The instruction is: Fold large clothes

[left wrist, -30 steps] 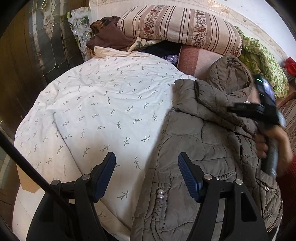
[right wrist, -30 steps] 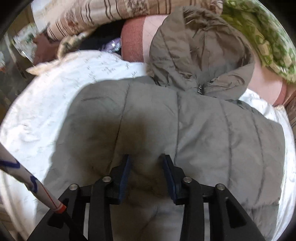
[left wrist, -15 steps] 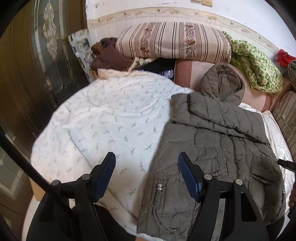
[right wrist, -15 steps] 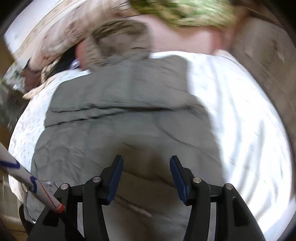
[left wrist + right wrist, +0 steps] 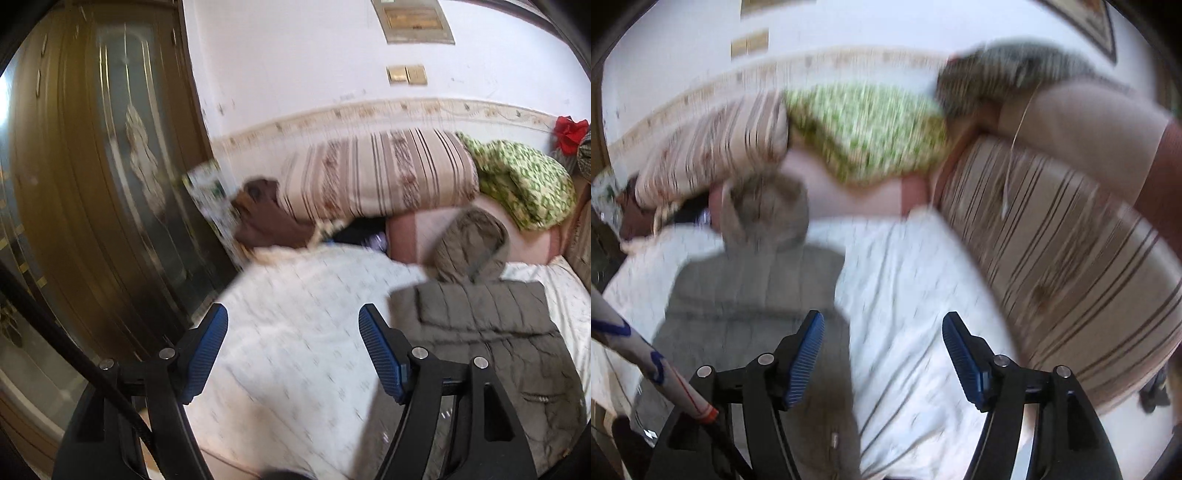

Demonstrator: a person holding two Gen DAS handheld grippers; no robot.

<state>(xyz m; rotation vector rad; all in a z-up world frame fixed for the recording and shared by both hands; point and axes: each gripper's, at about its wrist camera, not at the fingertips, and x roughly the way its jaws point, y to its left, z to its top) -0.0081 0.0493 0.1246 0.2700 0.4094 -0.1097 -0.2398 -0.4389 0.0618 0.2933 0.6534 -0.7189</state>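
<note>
Nearest in the left wrist view, the left tongs (image 5: 291, 354) stand spread with nothing between the blue pads, over the pale leaf-print sheet (image 5: 295, 332) of the bed. Their jaws have just been opening a little further, and they are empty. The right tongs (image 5: 882, 358) are likewise spread wide and empty; their jaws have just been opening, and only sheet shows between them, with the jacket's edge just behind their left pad.

Beyond the tongs lies the task's thing, a grey-brown quilted jacket (image 5: 498, 339). It rests flat on the bed, sides folded in to a narrow panel, its hood (image 5: 469, 240) pointing toward the pillows. In the right wrist view the same jacket (image 5: 753, 295) sits to the left of the tongs, apart from them.

Both pictures are smeared, so fine creases cannot be read.

Judging by how it lies, the side folds look done and the lengthwise fold remains. To do that well, both tongs should come down together on the hem corners nearest the person, pinch through all layers, and carry the hem evenly toward the hood so the panel stays square. The puffy filling will likely spring back, so a press along the crease would help.

Farther off, a striped pillow (image 5: 376, 173) and a green patterned blanket (image 5: 524, 184) lie against the wall, well clear of the jacket's body.
</note>
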